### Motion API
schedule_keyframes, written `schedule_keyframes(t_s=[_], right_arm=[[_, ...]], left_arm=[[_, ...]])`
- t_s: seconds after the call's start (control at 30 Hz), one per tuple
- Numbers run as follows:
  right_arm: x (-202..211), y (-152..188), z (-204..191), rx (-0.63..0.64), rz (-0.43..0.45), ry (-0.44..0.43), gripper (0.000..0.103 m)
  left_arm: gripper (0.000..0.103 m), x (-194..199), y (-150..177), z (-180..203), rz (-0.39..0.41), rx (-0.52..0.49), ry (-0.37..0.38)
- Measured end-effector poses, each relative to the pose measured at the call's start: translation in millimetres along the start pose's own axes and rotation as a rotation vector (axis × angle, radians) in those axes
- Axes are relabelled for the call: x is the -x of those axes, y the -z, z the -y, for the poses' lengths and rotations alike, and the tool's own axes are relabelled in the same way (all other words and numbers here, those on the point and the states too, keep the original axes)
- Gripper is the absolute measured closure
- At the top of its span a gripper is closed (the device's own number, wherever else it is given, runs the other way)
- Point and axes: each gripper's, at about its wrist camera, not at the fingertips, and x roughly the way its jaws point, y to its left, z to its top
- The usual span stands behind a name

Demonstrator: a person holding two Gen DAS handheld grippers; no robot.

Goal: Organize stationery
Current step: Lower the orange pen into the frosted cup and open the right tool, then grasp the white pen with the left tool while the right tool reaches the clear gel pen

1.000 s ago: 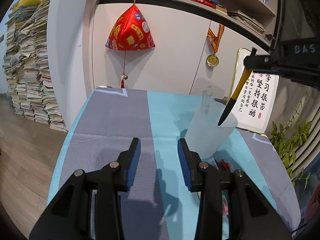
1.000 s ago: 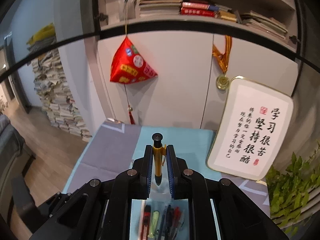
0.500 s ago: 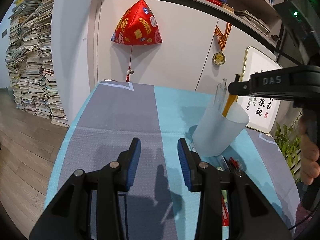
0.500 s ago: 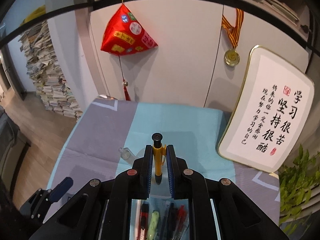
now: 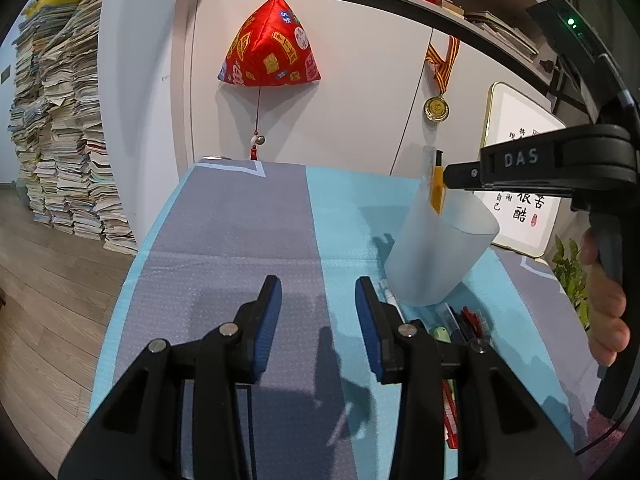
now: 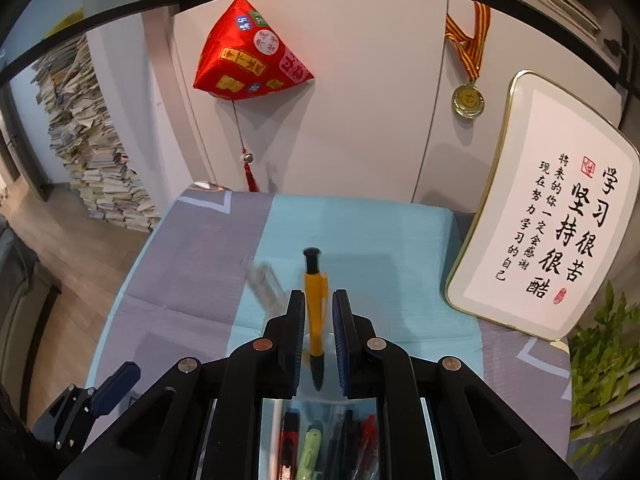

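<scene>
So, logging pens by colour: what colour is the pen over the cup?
Yellow pen with black ends, clearest in the right wrist view.

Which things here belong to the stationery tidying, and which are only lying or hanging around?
Belongs to the job:
- yellow pen, between the jaws of the right gripper
- frosted cup
- loose pens beside the cup
- left gripper, holding nothing

Just there:
- red hanging ornament
- medal
- framed calligraphy
- stacked books
- plant
</scene>
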Motion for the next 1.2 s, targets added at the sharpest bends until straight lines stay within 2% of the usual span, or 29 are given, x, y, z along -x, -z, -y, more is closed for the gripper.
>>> schedule_keyframes(t_s=[0.2,0.4,0.5,0.63,0.73,0.97,1.2], right_arm=[[19,4,7,-0.010,0.032,-0.006,0.088],[47,32,23,-0.016,0.047,-0.003,0.088],[43,57,40,-0.050,0.002,0.001,0.088],[17,89,69,-0.162,-0.111,-0.013,0.088],[-1,104,83,-0.221,-0.173,-0.032,0.088],[-17,110,81,-0.249,-0.229,-0.063,0.088],[-16,117,78,-0.274,-0.247,-0.086,0.088]], left_arm=[[0.067,-4,1,0,-0.013,-0.007,-0.008],[0.067,-9,4,2,-0.035,-0.019,-0.003],[0.067,-11,7,7,-0.048,-0.031,0.014],[0.067,-17,11,12,-0.080,-0.015,0.052],[0.067,-19,11,16,-0.099,-0.010,0.051],[0.066,-35,4,31,-0.164,-0.023,0.049],[0.066,-64,-1,46,-0.245,-0.036,0.048]])
